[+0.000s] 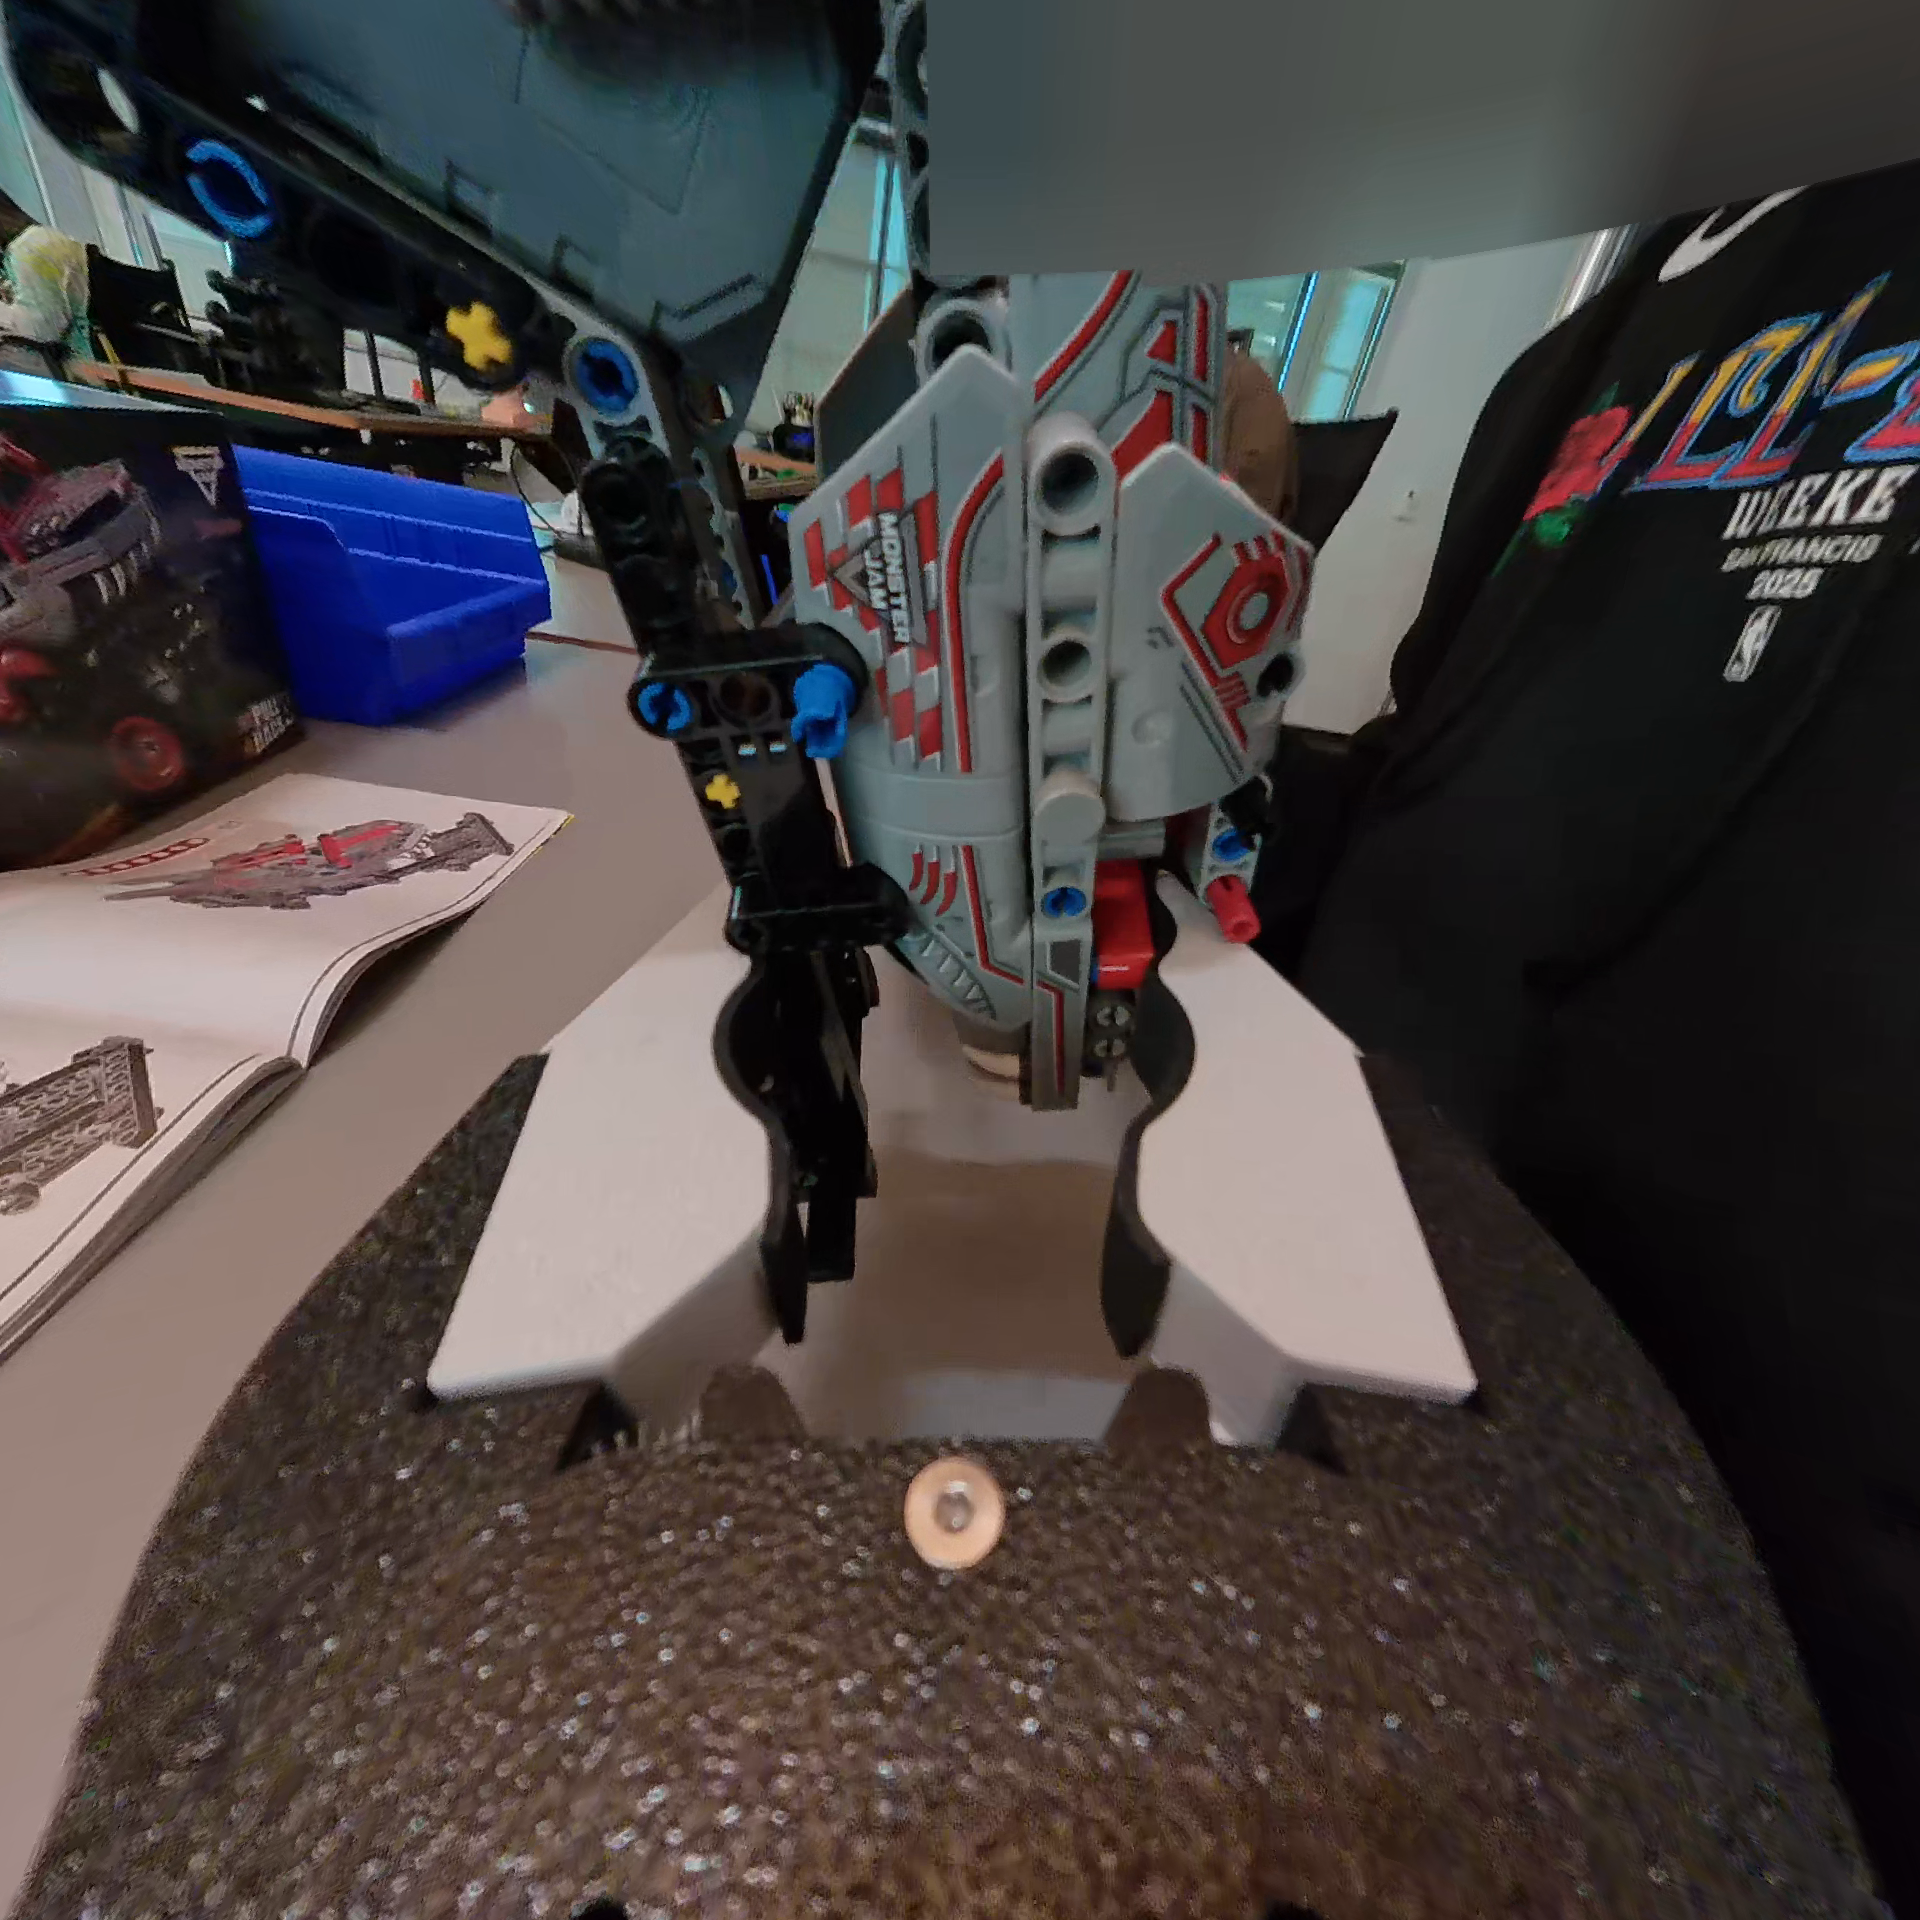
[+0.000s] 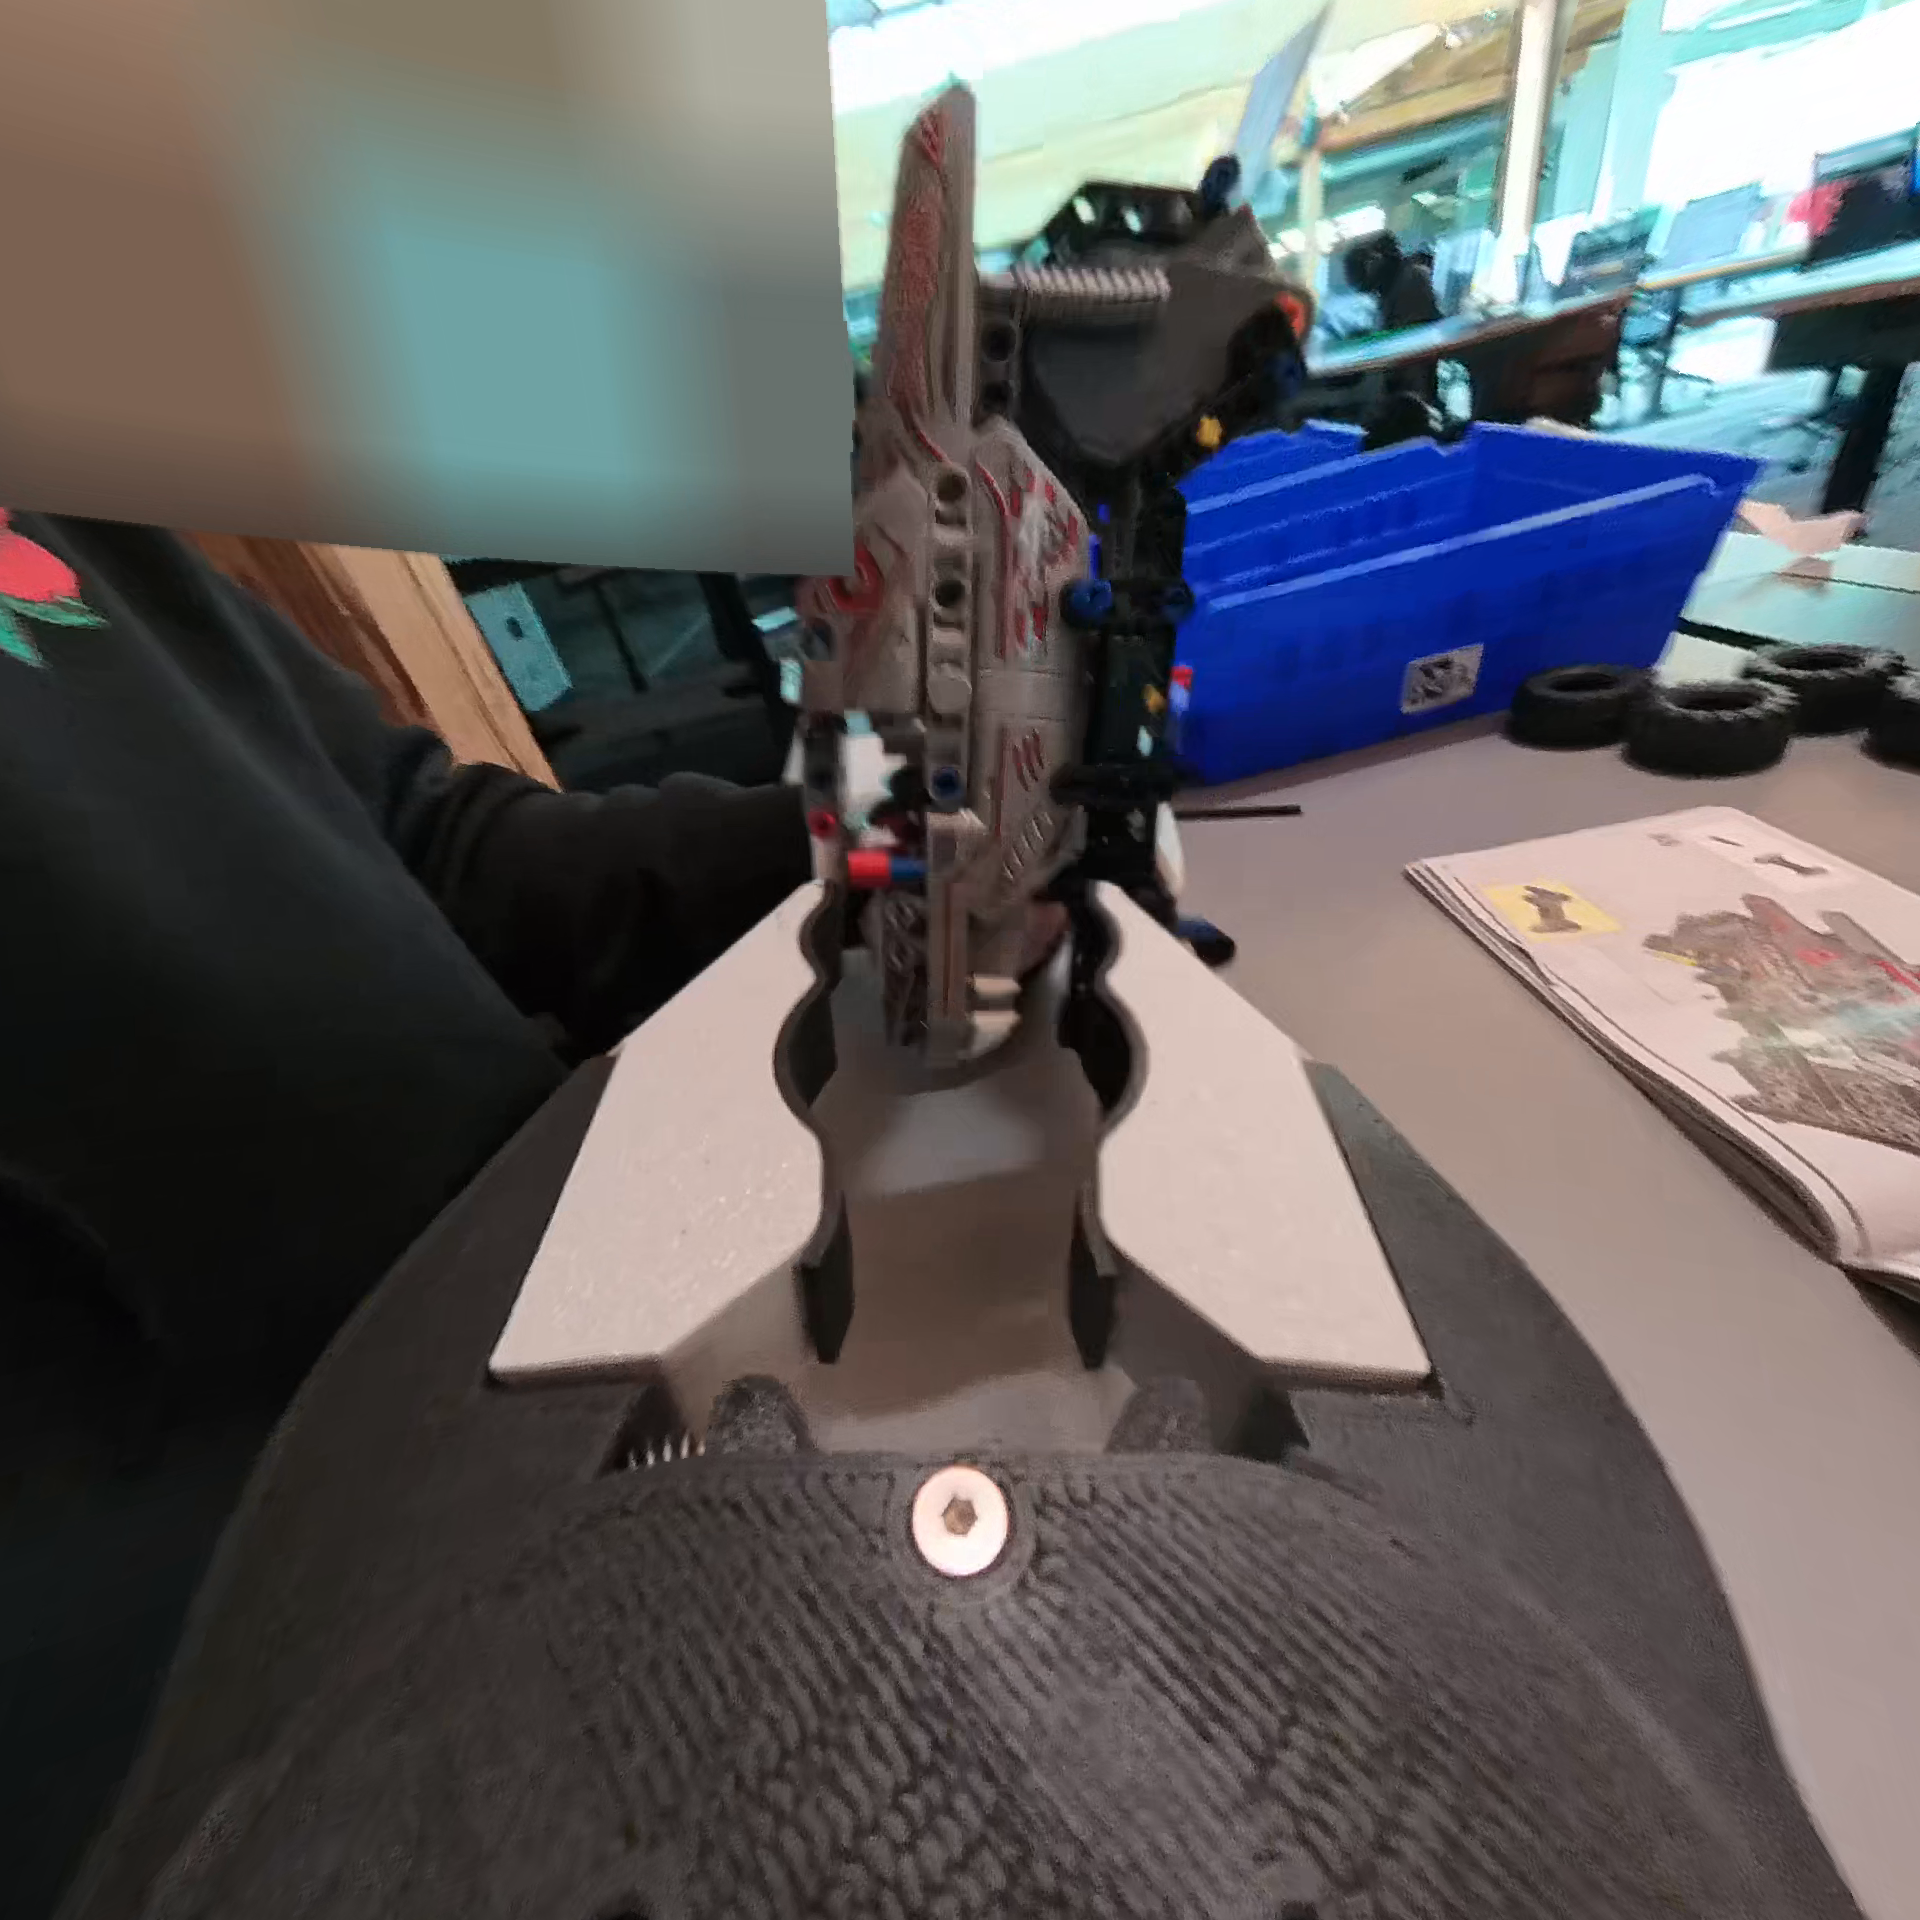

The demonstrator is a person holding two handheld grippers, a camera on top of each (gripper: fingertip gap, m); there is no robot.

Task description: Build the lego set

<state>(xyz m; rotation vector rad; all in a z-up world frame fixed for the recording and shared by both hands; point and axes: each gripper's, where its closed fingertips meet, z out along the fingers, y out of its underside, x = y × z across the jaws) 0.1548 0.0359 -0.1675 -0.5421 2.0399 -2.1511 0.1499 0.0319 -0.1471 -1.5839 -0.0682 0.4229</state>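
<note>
The lego model point(image 1: 935, 644) is a grey truck body with red stripes on a black beam frame, held upright above the table. My left gripper point(image 1: 956, 1039) is shut on its lower end, with one pad point(image 1: 748, 1049) on the black beam and the other on the red and grey side. In the right wrist view the model point(image 2: 987, 582) stands between the fingers of my right gripper point(image 2: 961, 966). That view is blurred. Its pads point(image 2: 816, 966) flank the model closely and do not seem to press on it.
An open instruction booklet point(image 1: 208, 956) point(image 2: 1714, 987) lies on the grey table point(image 1: 436, 1039). A blue bin point(image 1: 395, 592) point(image 2: 1455, 582) and the set's box point(image 1: 114, 623) stand behind. Several black tyres point(image 2: 1704, 717) and a thin black axle point(image 2: 1236, 810) lie near the bin. A person in a black shirt point(image 1: 1662, 727) stands close. Left and right tips are no more than a few centimetres apart.
</note>
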